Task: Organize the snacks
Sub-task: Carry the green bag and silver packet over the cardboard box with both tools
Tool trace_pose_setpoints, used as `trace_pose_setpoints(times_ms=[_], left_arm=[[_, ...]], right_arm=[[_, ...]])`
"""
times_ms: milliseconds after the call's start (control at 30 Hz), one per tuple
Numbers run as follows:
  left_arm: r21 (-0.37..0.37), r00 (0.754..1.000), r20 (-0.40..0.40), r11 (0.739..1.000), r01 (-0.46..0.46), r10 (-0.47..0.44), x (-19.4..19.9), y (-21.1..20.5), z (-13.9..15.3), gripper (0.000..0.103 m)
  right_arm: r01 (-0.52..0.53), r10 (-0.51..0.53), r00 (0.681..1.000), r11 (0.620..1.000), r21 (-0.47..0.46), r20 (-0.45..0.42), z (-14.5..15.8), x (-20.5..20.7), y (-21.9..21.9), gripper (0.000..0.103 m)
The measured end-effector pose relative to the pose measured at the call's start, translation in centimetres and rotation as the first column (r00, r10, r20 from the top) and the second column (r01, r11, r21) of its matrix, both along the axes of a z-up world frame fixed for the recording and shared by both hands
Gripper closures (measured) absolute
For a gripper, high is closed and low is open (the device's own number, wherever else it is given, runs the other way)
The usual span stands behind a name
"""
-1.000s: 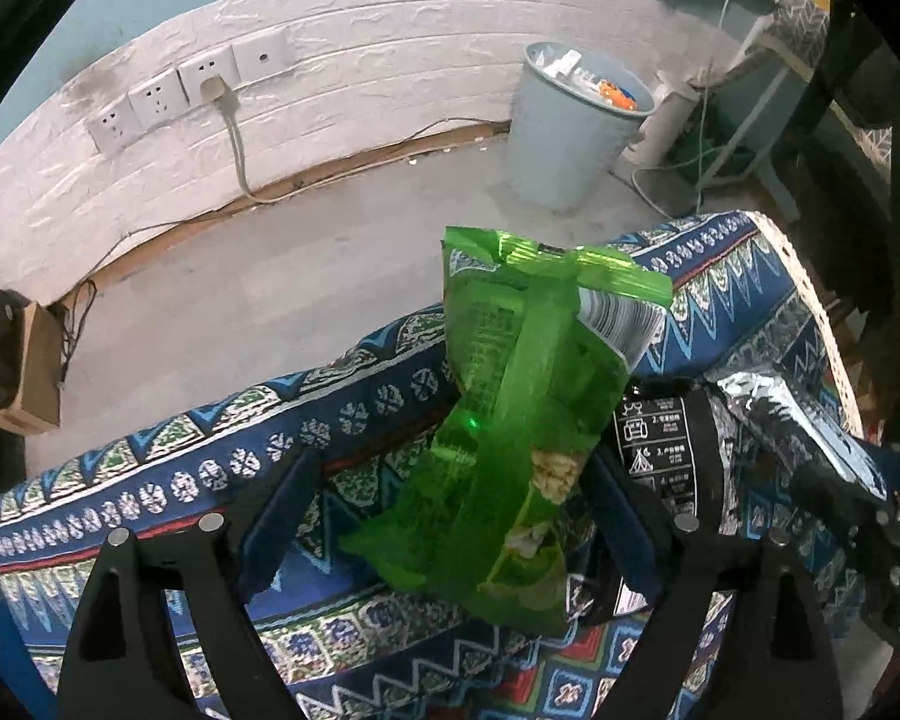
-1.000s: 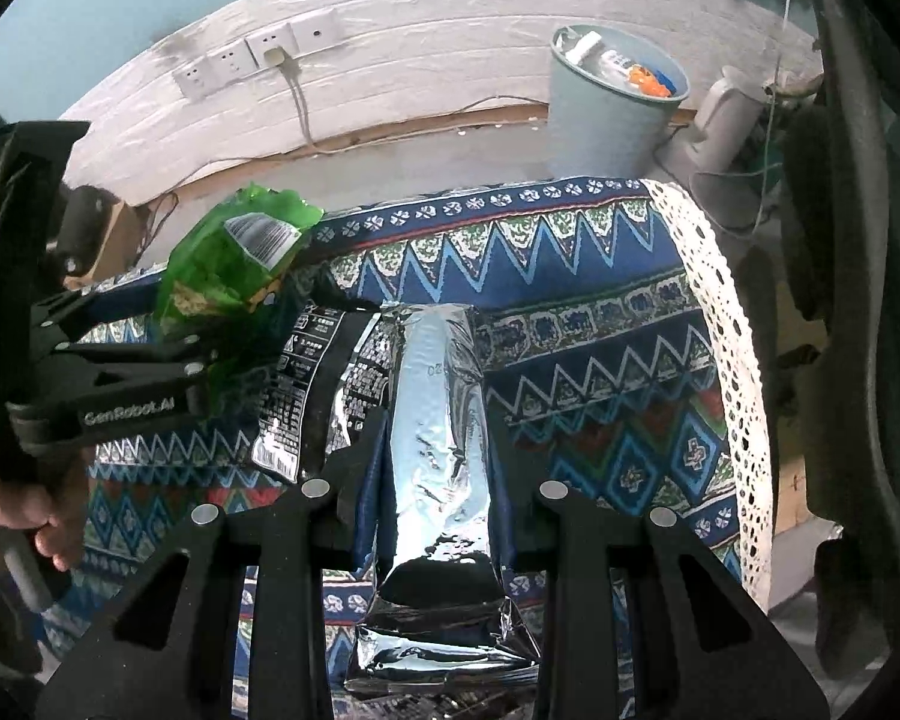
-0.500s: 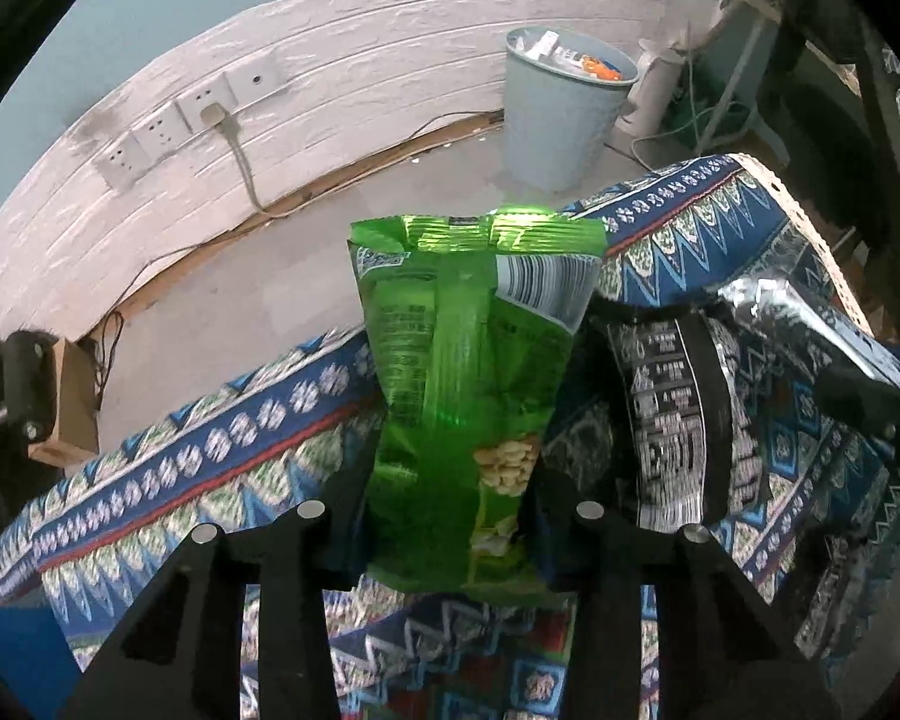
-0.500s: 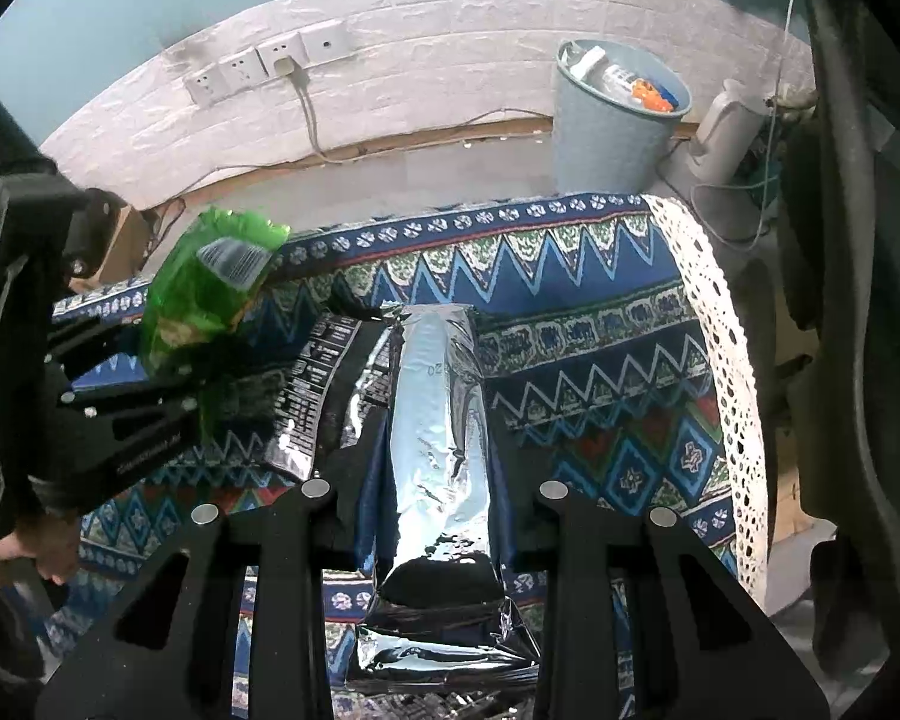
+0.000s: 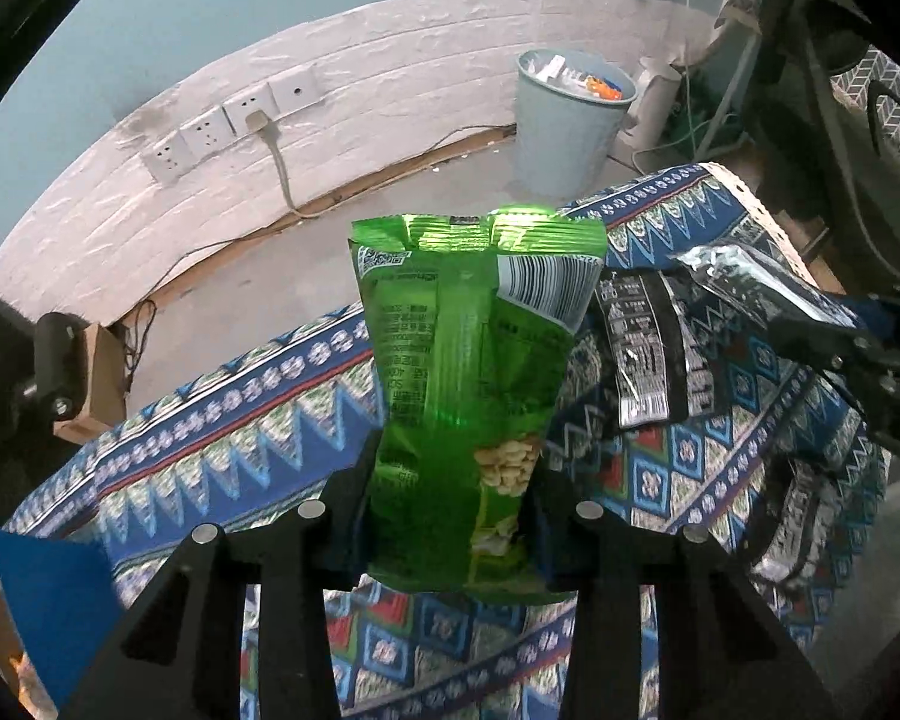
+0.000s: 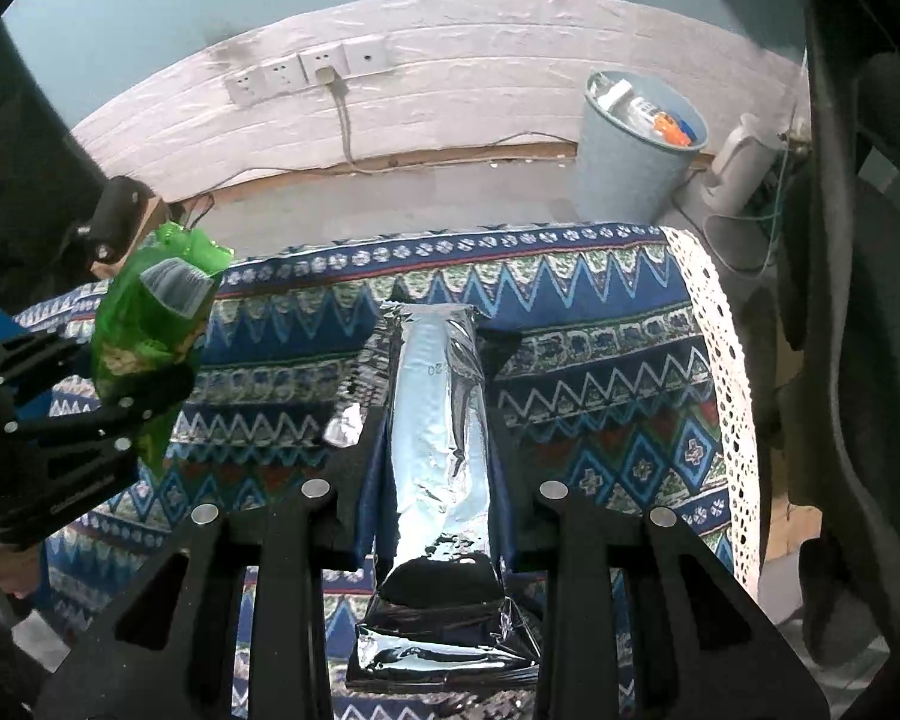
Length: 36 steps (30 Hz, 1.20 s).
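Observation:
My left gripper (image 5: 450,504) is shut on a green snack bag (image 5: 474,372) and holds it upright above the blue patterned tablecloth (image 5: 240,438). The green bag also shows in the right wrist view (image 6: 150,324), at the left. My right gripper (image 6: 435,480) is shut on a silver-and-black foil snack bag (image 6: 438,420), lifted above the cloth. In the left wrist view that foil bag (image 5: 750,282) is at the right, with a black printed part (image 5: 648,354) of it or of another pack hanging below.
A grey waste bin (image 6: 636,156) stands on the floor past the table's far edge, beside wall sockets (image 6: 312,69) and a cable. The cloth's lace edge (image 6: 726,384) marks the table's right side. A blue box corner (image 5: 48,600) is at the near left.
My left gripper closed on the green bag and lifted it upright, moving left away from the right gripper. My right gripper raised the foil bag slightly.

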<state>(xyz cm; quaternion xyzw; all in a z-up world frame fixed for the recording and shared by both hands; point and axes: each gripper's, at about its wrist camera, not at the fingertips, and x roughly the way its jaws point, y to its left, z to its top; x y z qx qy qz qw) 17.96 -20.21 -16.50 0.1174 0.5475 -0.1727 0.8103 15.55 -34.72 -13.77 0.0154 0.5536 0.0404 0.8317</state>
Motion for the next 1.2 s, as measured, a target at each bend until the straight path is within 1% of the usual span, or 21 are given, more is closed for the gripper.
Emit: trace_pose_setpoints(times_ms=[100, 267, 367, 533, 933, 1033, 1200], left_arm=[[0.011, 1.0, -0.001, 1.0, -0.005, 0.005, -1.0, 0.9, 1.0, 0.062], [-0.002, 0.999, -0.004, 0.999, -0.036, 0.036, -2.6, 2.7, 2.5, 0.062], [0.013, 0.999, -0.001, 0.999, -0.047, 0.047, -3.6, 3.8, 3.3, 0.062], [0.018, 0.998, 0.002, 0.998, -0.062, 0.062, -5.4, 5.8, 4.8, 0.062], [0.009, 0.99, 0.066, 0.992, -0.126, 0.125, -8.2, 10.4, 9.3, 0.062], [0.029, 0.987, 0.089, 0.99, -0.14, 0.137, -8.9, 11.9, 10.0, 0.062], [0.029, 0.979, 0.092, 0.982, -0.187, 0.183, -10.0, 15.2, 10.4, 0.062]], right_arm=[[-0.024, 0.024, 1.0, 1.0, -0.005, 0.011, 0.8, -0.5, 1.0, 0.074], [-0.057, 0.057, 0.998, 0.998, -0.008, 0.024, 2.1, -1.2, 2.6, 0.074], [-0.075, 0.075, 0.997, 0.997, -0.004, 0.034, 3.0, -1.5, 3.6, 0.074], [-0.112, 0.112, 0.992, 0.994, -0.001, 0.049, 4.3, -2.0, 5.5, 0.074], [-0.214, 0.212, 0.972, 0.977, 0.017, 0.099, 7.5, -3.3, 11.1, 0.074], [-0.239, 0.235, 0.966, 0.971, 0.02, 0.11, 8.2, -3.4, 12.5, 0.074], [-0.286, 0.279, 0.951, 0.958, 0.032, 0.132, 9.4, -3.7, 15.4, 0.074]])
